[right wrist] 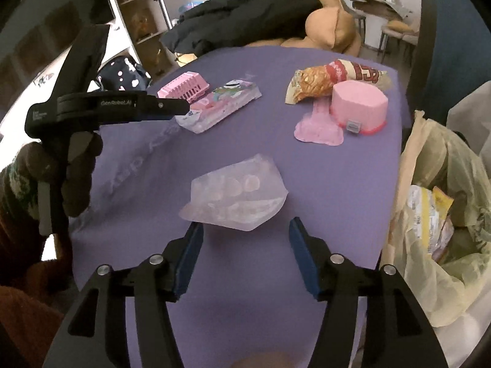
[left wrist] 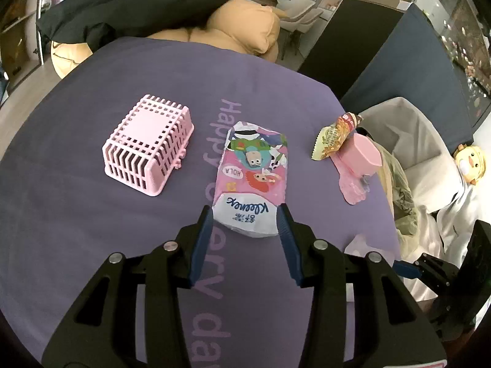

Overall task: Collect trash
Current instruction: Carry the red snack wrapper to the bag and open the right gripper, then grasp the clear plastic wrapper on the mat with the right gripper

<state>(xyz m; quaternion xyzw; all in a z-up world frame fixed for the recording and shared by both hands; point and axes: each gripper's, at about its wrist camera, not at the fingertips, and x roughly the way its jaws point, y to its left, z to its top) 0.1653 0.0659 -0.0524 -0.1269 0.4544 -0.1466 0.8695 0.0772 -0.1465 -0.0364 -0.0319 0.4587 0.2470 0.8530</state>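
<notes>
Now my left gripper [left wrist: 247, 217] hangs low over the purple tablecloth [left wrist: 76, 214] with its blue-padded fingers [left wrist: 202, 239] spread apart, one on each side of the near end of the Kleenex tissue pack [left wrist: 253, 181]; whether the pads touch the wrapper I cannot tell; the pack lies flat, running from the fingertips toward twelve o'clock. At ten o'clock from it sits an upturned pink basket [left wrist: 147, 147], well apart from the pack; at two o'clock a snack wrapper [left wrist: 333, 136] leans against a pink cup [left wrist: 363, 153], which stands mouth-down on a pink foot-shaped mat [left wrist: 351, 187].

My right gripper [right wrist: 245, 227] is likewise held wide, fingers [right wrist: 303, 257] apart and holding nothing; just ahead of them at twelve o'clock lies a crumpled clear plastic package [right wrist: 236, 197], resting on the cloth and not between the pads. From this side the other gripper [right wrist: 181, 107] shows at ten o'clock, its tip at the tissue pack [right wrist: 219, 110]; the wrapper [right wrist: 331, 79] and cup [right wrist: 357, 107] sit at one o'clock. At three o'clock, beside the table edge, a trash bag [right wrist: 429, 276] gapes with wrappers already inside.
</notes>
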